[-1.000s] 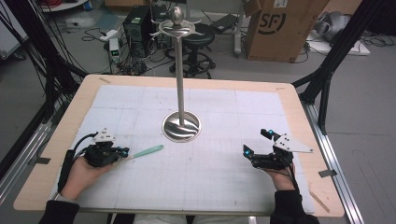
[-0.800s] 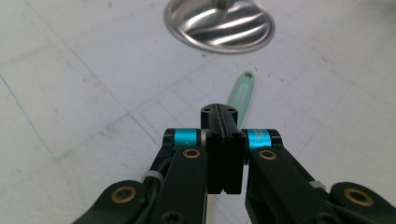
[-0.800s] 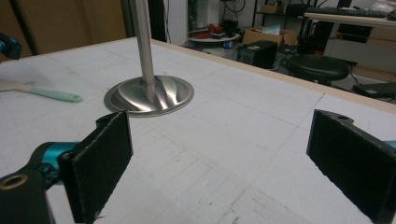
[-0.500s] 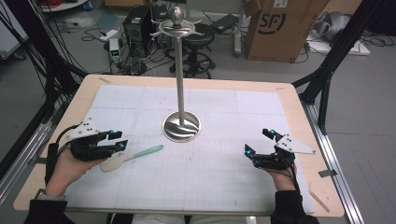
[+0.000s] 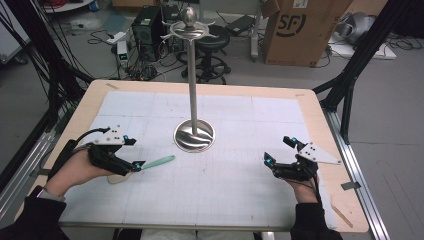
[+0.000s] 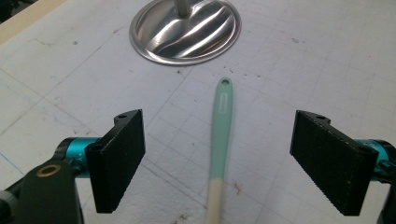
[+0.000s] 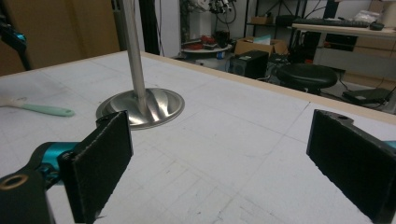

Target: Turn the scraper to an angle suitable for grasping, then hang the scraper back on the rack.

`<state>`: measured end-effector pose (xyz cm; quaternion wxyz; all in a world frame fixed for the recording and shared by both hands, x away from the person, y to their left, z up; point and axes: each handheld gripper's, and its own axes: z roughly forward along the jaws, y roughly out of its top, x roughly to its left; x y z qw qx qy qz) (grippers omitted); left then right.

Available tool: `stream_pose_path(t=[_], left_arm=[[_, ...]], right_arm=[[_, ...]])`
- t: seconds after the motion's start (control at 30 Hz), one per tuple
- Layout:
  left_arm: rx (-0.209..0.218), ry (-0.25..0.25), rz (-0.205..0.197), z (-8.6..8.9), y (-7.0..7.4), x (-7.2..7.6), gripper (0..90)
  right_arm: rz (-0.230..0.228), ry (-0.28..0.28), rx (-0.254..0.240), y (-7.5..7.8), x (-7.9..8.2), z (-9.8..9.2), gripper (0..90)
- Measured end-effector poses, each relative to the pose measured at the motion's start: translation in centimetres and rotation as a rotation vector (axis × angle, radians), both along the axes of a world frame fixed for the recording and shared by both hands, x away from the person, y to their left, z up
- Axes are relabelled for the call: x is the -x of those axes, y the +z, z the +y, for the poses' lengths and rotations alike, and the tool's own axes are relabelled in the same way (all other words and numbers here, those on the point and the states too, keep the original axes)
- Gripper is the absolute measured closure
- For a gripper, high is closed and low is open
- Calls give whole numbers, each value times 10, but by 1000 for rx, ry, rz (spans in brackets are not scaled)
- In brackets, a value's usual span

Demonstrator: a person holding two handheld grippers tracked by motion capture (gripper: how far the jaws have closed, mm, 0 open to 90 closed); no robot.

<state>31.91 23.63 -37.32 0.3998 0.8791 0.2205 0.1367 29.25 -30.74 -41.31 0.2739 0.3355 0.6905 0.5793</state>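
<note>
Left claw (image 6: 217,163) spread above the spatula (image 6: 221,126)
Its jaws have just been opening; the spatula lies loose on the counter (image 5: 240,185). Right claw (image 7: 224,168) gapes empty.

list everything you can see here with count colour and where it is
spatula: 1, mint green handle with cream head, lying flat on the mat near the table's left, under the left gripper
metal stand: 1, silver, round base mid-table, pole upright
mat: 1, white gridded, covering the tabletop
table: 1, light wood rim
cardboard box: 1, brown, on floor behind table
stool: 1, black, behind table
left gripper: 1, black jaws just opening, spatula handle lies loose between them
right gripper: 1, black, open, nothing between the jaws
</note>
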Motion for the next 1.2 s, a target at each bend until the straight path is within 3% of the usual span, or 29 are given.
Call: stream_pose_path(t=[0.07, 0.2, 0.33, 0.4, 0.47, 0.6, 0.67, 0.77, 0.87, 1.07, 1.2], left_arm=[[-6, -9, 35, 0, 1, -4, 192], [-31, -86, 70, 1, 1, -9, 219], [-63, -113, 109, -3, 1, -16, 222], [-112, -119, 126, -6, -1, -19, 233], [-190, -121, 148, -10, -3, -22, 238], [-222, -130, 207, -15, -10, -28, 264], [-275, -134, 218, -17, -12, -30, 275], [-313, -138, 253, -22, -16, -32, 316], [-347, -98, 298, -26, -15, -35, 356], [-459, -113, 324, -35, -9, -41, 498], [-497, -120, 351, -38, -11, -43, 564]], right_arm=[[1, 6, 5, 0, 0, 1, 59], [10, 14, 16, -1, -1, 4, 59], [11, 16, 15, -1, 0, 3, 59], [6, 18, 14, -1, -1, 3, 59], [13, 19, 12, -2, -1, 3, 59], [22, 28, 19, -3, -3, 5, 59], [23, 33, 21, -3, -3, 5, 59], [27, 32, 17, -3, -3, 5, 59], [30, 33, 19, -4, -3, 5, 59], [37, 41, 22, -4, -3, 6, 59], [37, 43, 21, -4, -3, 6, 59]])
